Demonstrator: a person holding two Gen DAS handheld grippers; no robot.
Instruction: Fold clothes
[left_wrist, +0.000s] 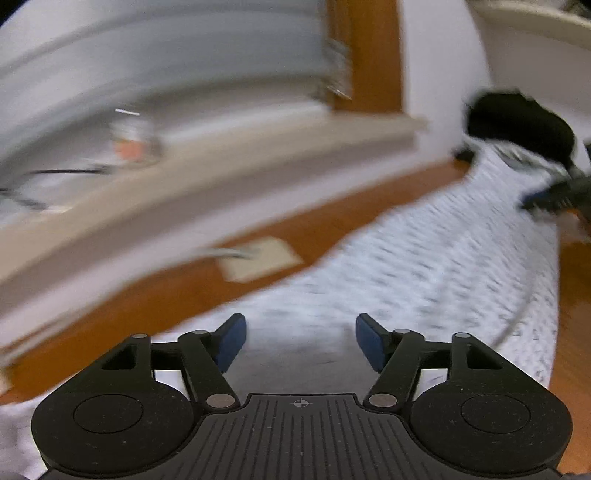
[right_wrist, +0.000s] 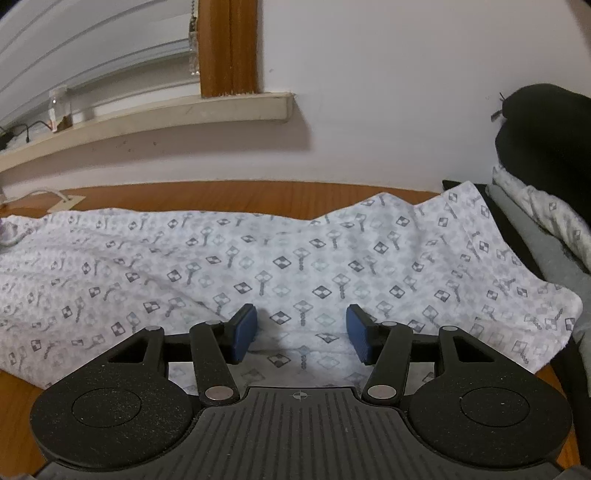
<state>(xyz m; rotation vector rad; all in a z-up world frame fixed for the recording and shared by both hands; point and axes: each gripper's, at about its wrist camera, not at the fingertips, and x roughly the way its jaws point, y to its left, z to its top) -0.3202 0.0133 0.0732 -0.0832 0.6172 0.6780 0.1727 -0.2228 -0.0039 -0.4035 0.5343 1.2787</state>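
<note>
The patterned white garment (right_wrist: 280, 258) lay spread flat on the wooden table (right_wrist: 221, 194), running from the left of the right wrist view to a stack of folded clothes (right_wrist: 546, 236) at the right, which it touched or overlapped at its far right corner. A black item (right_wrist: 543, 125) sat on top of that stack.

The right gripper (right_wrist: 301, 332) stood with its jaws spread apart above the near edge of the garment; cloth showed between the blue pads (right_wrist: 243, 334), but they did not press on it. The left gripper (left_wrist: 301, 341) also stood spread, over cloth, holding nothing. The left wrist view was heavily blurred, so the exact spot beneath it could not be told.

Judgement: the step in hand appeared to be taking hold of the near hem for a fold. It would be done well if both grippers pinched that hem at matching points, well apart, and carried it over evenly so that the fold line ran straight.

Edges and room: the wall (right_wrist: 369, 92) and window sill (right_wrist: 147, 118) stood close behind the table's far edge, leaving only a narrow strip of bare wood beyond the garment. A pale card (left_wrist: 258, 258) with a cable lay on that strip at the left. The stack limited travel to the right. Bare wood showed at the near left corner.
</note>
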